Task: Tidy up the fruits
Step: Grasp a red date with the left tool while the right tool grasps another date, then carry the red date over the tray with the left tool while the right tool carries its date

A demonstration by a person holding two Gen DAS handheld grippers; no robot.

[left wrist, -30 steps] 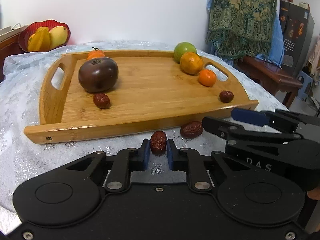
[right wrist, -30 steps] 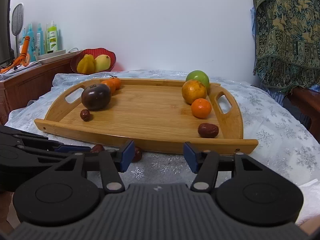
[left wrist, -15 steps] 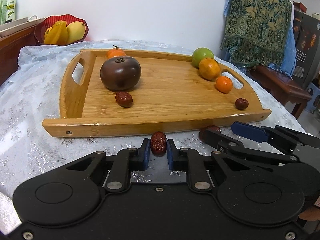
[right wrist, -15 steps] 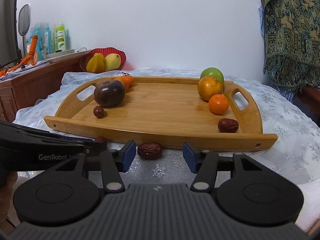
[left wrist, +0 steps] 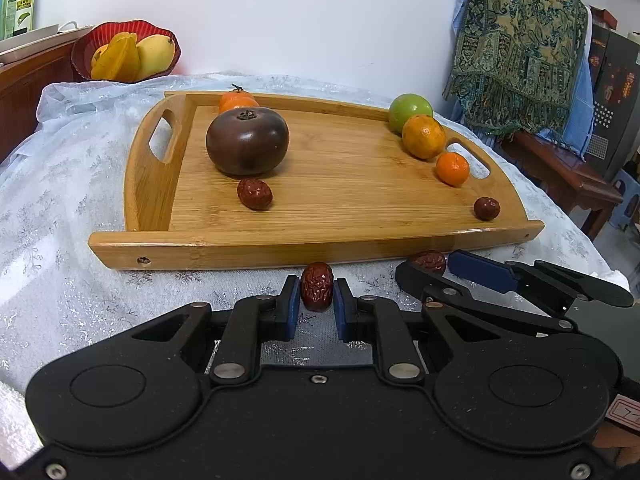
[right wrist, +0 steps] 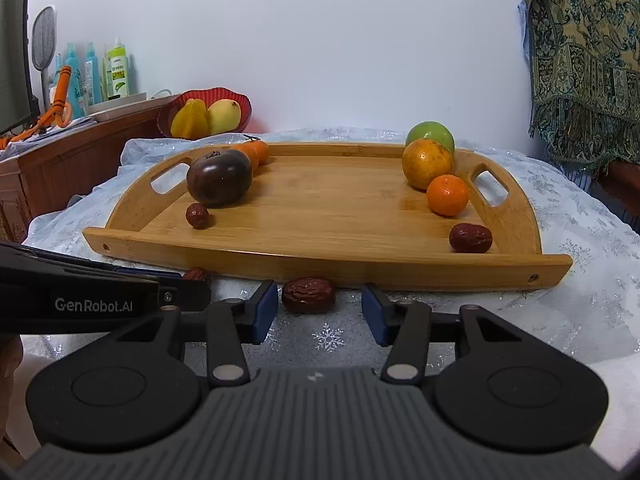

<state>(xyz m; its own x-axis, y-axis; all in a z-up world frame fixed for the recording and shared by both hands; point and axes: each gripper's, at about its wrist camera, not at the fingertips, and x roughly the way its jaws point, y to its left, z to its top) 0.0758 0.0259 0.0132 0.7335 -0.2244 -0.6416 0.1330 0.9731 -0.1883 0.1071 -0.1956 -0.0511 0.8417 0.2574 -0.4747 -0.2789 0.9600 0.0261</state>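
jaws on the right gripper (right wrist: 319,312) are closing around a loose date (right wrist: 308,294) on the cloth, narrower than a second ago. its left pad sits just beside the date, the right pad has a clear gap, so no pinch yet. left gripper (left wrist: 316,307) is unchanged: clamped narrow on its own date (left wrist: 317,286), held just off the tray's front rail.

reading: both hands will carry a date once the right one bites, next stop the wooden tray (left wrist: 360,184).

beyond the tongs on the tray: dark tomato (left wrist: 247,140) and one date (left wrist: 254,194) far left, another date (left wrist: 486,208), small orange (left wrist: 452,168), bigger orange (left wrist: 423,136) and green fruit (left wrist: 410,112) far right. centre is bare.

in the way: the tray's front rail (right wrist: 320,268) stands right behind both dates, so each needs a lift over it. the grippers sit close side by side, the left one's body crossing just left of the right one's pad, so collision risk when lifting.
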